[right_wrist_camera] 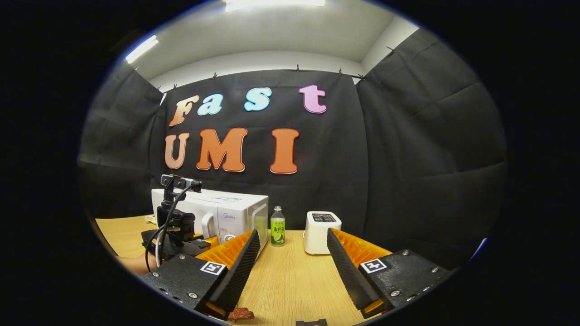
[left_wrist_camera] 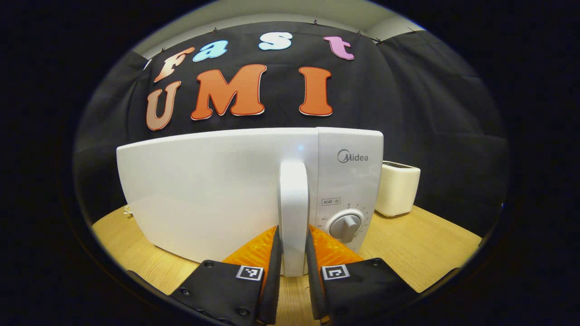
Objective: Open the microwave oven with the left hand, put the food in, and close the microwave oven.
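Now your left hand-held gripper (left_wrist_camera: 293, 253) is clamped on the handle (left_wrist_camera: 293, 213) of the microwave (left_wrist_camera: 217, 190), one finger on each side of that upright bar. The bar looks stiff and smooth, so I judge a low hold like this could slip; pull steadily so the light oven does not slide on the surface (left_wrist_camera: 421, 249). Its door is shut, so what is inside cannot be told. Your right hand-held gripper (right_wrist_camera: 293, 262) hangs spread wide and carries nothing; a small brown piece (right_wrist_camera: 241, 313), probably the food, lies just beneath it. A bottle (right_wrist_camera: 277, 232) and toaster (right_wrist_camera: 321, 232) stand nearby.
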`<state>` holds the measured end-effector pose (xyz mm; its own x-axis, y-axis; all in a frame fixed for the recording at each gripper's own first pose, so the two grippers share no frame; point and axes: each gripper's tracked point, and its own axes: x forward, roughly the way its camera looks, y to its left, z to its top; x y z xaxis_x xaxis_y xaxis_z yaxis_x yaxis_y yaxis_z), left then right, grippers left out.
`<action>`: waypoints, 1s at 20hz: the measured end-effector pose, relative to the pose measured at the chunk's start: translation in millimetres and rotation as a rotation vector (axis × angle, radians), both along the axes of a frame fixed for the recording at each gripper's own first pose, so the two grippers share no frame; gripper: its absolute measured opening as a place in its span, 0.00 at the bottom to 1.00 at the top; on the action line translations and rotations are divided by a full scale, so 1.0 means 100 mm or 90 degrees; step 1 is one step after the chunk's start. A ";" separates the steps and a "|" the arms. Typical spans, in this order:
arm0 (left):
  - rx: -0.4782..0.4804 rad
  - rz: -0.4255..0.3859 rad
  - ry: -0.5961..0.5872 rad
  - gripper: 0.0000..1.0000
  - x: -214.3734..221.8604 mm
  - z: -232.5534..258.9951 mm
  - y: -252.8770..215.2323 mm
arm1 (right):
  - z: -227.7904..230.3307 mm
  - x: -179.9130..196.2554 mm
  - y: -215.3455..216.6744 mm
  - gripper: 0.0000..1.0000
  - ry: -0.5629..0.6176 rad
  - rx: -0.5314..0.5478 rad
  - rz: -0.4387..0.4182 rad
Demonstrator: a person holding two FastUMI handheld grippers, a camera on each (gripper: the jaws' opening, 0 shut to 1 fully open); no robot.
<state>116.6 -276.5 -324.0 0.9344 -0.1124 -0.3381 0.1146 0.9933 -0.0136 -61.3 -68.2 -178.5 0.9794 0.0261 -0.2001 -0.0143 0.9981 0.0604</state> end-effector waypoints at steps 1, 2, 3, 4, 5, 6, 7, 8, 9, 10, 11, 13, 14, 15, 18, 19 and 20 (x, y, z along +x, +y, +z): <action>0.000 0.002 -0.004 0.33 0.01 0.02 0.01 | -0.02 -0.02 -0.02 0.93 0.003 0.000 -0.002; -0.004 0.000 -0.004 0.27 0.01 -0.01 -0.01 | -0.03 -0.02 -0.03 0.93 0.005 -0.001 -0.003; -0.011 -0.004 -0.003 0.22 0.03 -0.02 0.00 | -0.04 -0.03 -0.03 0.93 0.008 -0.001 -0.004; -0.017 -0.007 -0.004 0.21 0.02 -0.01 -0.01 | -0.05 -0.04 -0.02 0.93 0.010 -0.001 -0.003; -0.021 -0.010 -0.003 0.17 0.04 -0.04 -0.01 | -0.05 -0.04 -0.01 0.93 0.012 0.000 -0.002; -0.018 -0.011 -0.002 0.16 0.02 -0.02 0.00 | -0.06 -0.05 0.02 0.93 0.013 0.001 -0.001; -0.016 -0.012 -0.001 0.16 0.00 -0.02 0.00 | -0.07 -0.06 0.03 0.93 0.014 0.002 0.000; -0.019 -0.011 0.000 0.16 0.01 -0.01 -0.02 | -0.06 -0.07 0.05 0.93 0.014 0.001 0.002; -0.018 -0.010 -0.001 0.16 0.01 -0.02 -0.01 | -0.07 -0.08 0.06 0.93 0.015 -0.001 0.004; -0.017 -0.006 -0.002 0.16 0.01 -0.03 0.00 | -0.09 -0.09 0.06 0.93 0.017 -0.006 0.004; -0.012 -0.002 -0.005 0.16 0.00 -0.02 0.00 | -0.10 -0.10 0.06 0.93 0.020 -0.010 0.004; -0.006 0.000 -0.012 0.16 0.00 -0.03 0.00 | -0.14 -0.12 0.05 0.93 0.025 -0.017 0.002; -0.010 0.000 -0.013 0.16 -0.01 -0.03 -0.01 | -0.16 -0.12 0.04 0.93 0.028 -0.018 0.002; -0.012 -0.002 -0.011 0.16 0.00 -0.03 -0.01 | -0.18 -0.12 0.04 0.93 0.032 -0.018 0.002; -0.014 -0.006 -0.009 0.16 -0.01 -0.03 -0.01 | -0.26 -0.12 0.01 0.93 0.044 -0.016 -0.001; -0.015 -0.008 -0.010 0.16 -0.01 -0.03 -0.01 | -0.29 -0.11 0.00 0.93 0.048 -0.013 -0.003; -0.018 -0.011 -0.009 0.16 -0.01 -0.04 -0.02 | -0.32 -0.10 -0.01 0.92 0.052 -0.012 -0.003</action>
<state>115.7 -278.2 -327.5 0.9370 -0.1376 -0.3211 0.1316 0.9905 -0.0403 -71.6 -68.7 -210.3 0.9601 0.0171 -0.2793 -0.0054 0.9991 0.0425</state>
